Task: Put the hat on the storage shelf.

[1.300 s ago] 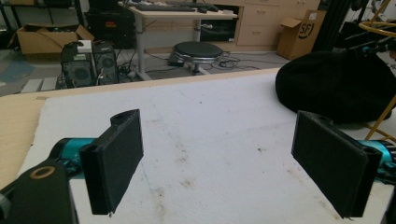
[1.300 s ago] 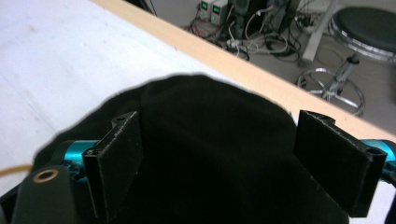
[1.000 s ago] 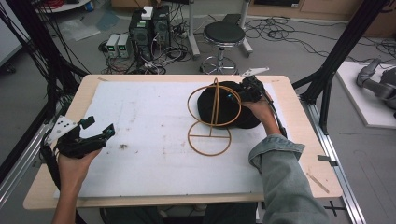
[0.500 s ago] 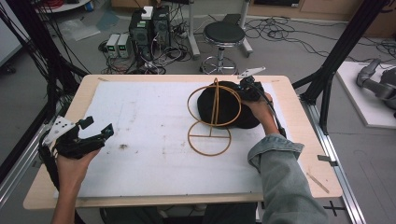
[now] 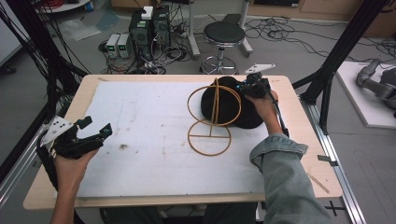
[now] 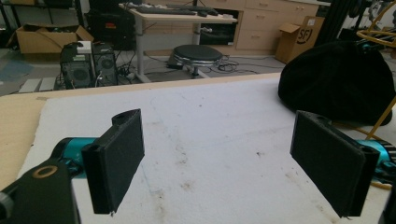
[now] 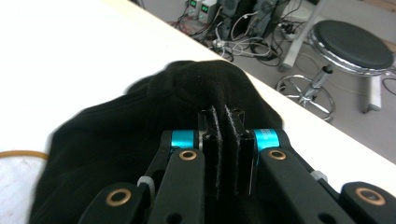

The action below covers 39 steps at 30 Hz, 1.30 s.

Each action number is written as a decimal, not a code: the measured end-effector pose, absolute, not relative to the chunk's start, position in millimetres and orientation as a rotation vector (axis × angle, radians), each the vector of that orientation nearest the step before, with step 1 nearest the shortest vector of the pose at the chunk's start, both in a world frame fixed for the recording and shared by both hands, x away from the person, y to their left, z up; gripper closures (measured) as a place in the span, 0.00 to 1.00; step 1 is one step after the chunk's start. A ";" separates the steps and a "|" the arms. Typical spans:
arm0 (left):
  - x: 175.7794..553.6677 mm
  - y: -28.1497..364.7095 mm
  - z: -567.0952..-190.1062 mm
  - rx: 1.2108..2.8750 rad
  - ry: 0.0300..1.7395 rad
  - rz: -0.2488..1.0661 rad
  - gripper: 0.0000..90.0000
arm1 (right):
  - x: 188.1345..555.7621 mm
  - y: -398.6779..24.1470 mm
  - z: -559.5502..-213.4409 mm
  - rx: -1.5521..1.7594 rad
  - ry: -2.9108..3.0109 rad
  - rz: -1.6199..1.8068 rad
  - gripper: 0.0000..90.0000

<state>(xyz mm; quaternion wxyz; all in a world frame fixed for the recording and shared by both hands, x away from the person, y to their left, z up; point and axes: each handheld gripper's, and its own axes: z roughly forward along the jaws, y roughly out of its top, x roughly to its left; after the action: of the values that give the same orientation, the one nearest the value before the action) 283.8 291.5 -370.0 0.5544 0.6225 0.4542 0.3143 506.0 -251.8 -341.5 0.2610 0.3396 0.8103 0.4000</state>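
A black cloth [image 5: 247, 116] lies heaped at the table's far right, also seen in the left gripper view [image 6: 336, 79]. In front of it stands a wooden stand [image 5: 210, 136], a flat ring with an upright ring on it. My right gripper [image 5: 243, 87] sits at the heap's far top. Its jaws have just been closing and now pinch a fold of the cloth [image 7: 116, 135] between the pads; the right gripper [image 7: 223, 116] is shut on it. My left gripper [image 5: 99, 125] hovers at the near left of the table, open [image 6: 233, 158], with nothing between its jaws.
A white mat [image 5: 149, 121] covers most of the wooden table [image 5: 299, 154]. A black stool [image 5: 224, 35] and computer boxes [image 5: 149, 25] with cables stand on the floor beyond the far edge. Black frame posts [image 5: 336, 60] rise at both sides.
The right gripper's jaws have closed onto the top of the black cloth, and that hand has risen slightly. The left hand has stayed where it was.
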 end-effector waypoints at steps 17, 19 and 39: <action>283.9 291.1 -368.4 1.463 1.069 0.737 0.20 | 487.5 -292.8 -308.6 0.979 1.994 1.216 0.97; 283.9 290.9 -368.4 1.463 1.068 0.737 0.20 | 485.1 -297.6 -304.7 0.988 1.978 1.241 0.97; 283.0 291.3 -365.2 1.452 1.062 0.737 0.20 | 457.8 -337.4 -256.4 1.014 1.800 1.283 0.97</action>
<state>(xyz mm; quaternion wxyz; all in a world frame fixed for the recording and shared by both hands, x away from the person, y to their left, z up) 283.0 291.3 -365.2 0.5636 0.6169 0.4514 0.3131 457.8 -337.4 -256.4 0.3474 0.3909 0.6940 0.4948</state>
